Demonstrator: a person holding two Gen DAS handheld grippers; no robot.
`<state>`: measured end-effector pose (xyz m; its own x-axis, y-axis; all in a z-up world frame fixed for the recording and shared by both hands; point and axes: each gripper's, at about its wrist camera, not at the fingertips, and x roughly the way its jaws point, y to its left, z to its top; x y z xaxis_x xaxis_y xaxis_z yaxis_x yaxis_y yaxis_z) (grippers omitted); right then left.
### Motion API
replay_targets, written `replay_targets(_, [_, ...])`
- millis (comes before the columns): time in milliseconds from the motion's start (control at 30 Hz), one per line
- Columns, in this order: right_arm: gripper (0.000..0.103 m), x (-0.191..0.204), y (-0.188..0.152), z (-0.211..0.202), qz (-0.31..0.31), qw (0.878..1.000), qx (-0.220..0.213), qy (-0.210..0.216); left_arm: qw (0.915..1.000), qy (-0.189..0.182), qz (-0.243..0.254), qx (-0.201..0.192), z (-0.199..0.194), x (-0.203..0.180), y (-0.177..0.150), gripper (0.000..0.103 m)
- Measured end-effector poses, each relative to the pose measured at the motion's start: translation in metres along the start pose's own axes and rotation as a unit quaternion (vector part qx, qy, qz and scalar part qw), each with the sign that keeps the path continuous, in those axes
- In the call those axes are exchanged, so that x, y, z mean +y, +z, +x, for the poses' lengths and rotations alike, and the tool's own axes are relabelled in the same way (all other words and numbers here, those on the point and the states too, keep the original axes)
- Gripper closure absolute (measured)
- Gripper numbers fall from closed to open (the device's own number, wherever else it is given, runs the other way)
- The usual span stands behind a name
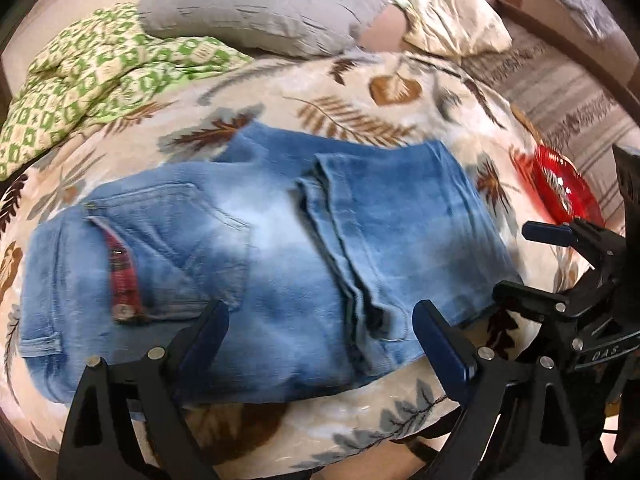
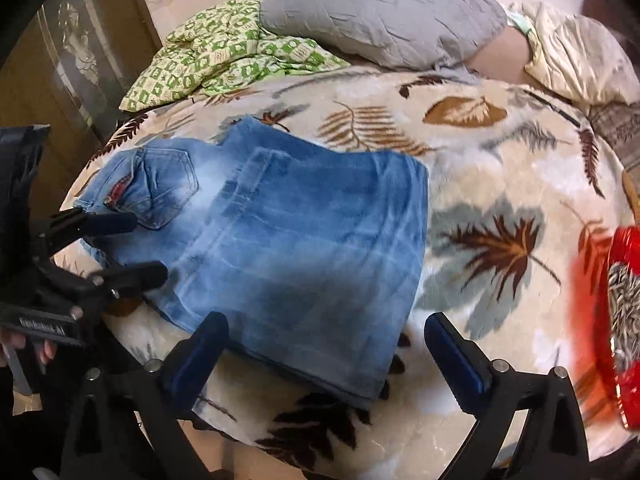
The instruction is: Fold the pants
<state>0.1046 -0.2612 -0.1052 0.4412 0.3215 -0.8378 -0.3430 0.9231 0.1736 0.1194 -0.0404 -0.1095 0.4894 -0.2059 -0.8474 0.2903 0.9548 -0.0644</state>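
Bed with a leaf-printed blanket (image 2: 500,184), seen from two grippers held by a person standing at its near edge. A grey pillow (image 2: 380,12) and a green-patterned cloth (image 2: 224,56) lie at the far side, a cream pillow (image 2: 576,60) at the far right; a wooden cabinet (image 2: 60,92) stands off the left of the bed, and a red packet (image 2: 628,340) rests on the blanket at the right.

The pants (image 1: 260,256), pale blue jeans, lie flat on the blanket in a compact fold, leg panels doubled over the seat. Their long axis runs left to right across the near part of the bed, with the waistband and back pocket at the left end and the folded edge at the right. The fold looks well advanced, judging from the short rectangle that remains.

The left gripper (image 1: 320,340) hovers over the near edge of the pants, about mid-length, fingers spread wide with nothing between them. The right gripper (image 2: 328,352) hovers over the near right corner, also spread wide and empty; the cloth lies ahead of and below both sets of fingers, untouched.

Each gripper shows at the margin of the other's view, the two standing side by side. The left is nearer the waistband, the right nearer the folded edge, so a further fold would probably bring one end over the other along that axis.
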Motion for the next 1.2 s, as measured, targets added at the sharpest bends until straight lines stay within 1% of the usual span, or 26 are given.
replay_targets(133, [0.003,-0.006,0.009,-0.008,0.011,1.0,-0.003,-0.006,0.9999,0.009,-0.003,-0.011,-0.014,0.013,-0.001,0.01])
replay_targets(233, [0.003,-0.007,0.02,-0.016,0.012,1.0,-0.015,-0.009,0.9992,0.033,-0.007,-0.02,-0.028,0.026,-0.006,0.01])
replay_targets(300, [0.003,-0.001,0.029,-0.02,0.0,1.0,-0.02,-0.017,0.9981,0.054,-0.019,-0.024,-0.036,0.042,-0.013,0.01])
replay_targets(367, [0.003,0.015,0.041,-0.021,-0.029,0.999,-0.024,-0.026,0.9963,0.072,-0.04,-0.025,-0.046,0.06,-0.022,0.01])
replay_targets(433, [0.003,0.028,0.05,-0.022,-0.051,0.998,-0.03,-0.021,0.9933,0.092,-0.064,-0.028,-0.057,0.078,-0.03,0.01])
replay_targets(533, [0.003,0.055,0.063,-0.018,-0.083,0.996,-0.036,-0.005,0.9865,0.121,-0.105,-0.034,-0.075,0.106,-0.045,0.01])
replay_targets(600, [0.003,0.073,0.07,-0.015,-0.101,0.994,-0.041,0.006,0.9802,0.141,-0.134,-0.035,-0.086,0.126,-0.058,0.01])
replay_targets(733, [0.003,0.105,0.08,-0.007,-0.131,0.99,-0.046,0.025,0.9706,0.16,-0.177,-0.03,-0.095,0.154,-0.078,0.01])
replay_targets(833, [0.003,0.119,0.083,-0.004,-0.147,0.988,-0.048,0.027,0.9667,0.164,-0.194,-0.031,-0.096,0.163,-0.087,0.01])
replay_targets(933, [0.003,0.127,0.088,-0.001,-0.153,0.987,-0.046,0.026,0.9667,0.158,-0.198,-0.037,-0.094,0.161,-0.088,0.01])
replay_targets(1067, [0.003,0.135,0.093,-0.003,-0.16,0.986,-0.049,0.027,0.9656,0.131,-0.22,-0.042,-0.088,0.165,-0.086,0.01])
replay_targets(1100, [0.003,0.137,0.095,-0.003,-0.162,0.985,-0.05,0.028,0.964,0.119,-0.234,-0.041,-0.085,0.169,-0.086,0.01])
replay_targets(1200, [0.003,0.144,0.101,-0.001,-0.17,0.984,-0.048,0.032,0.9583,0.098,-0.265,-0.041,-0.078,0.176,-0.087,0.01])
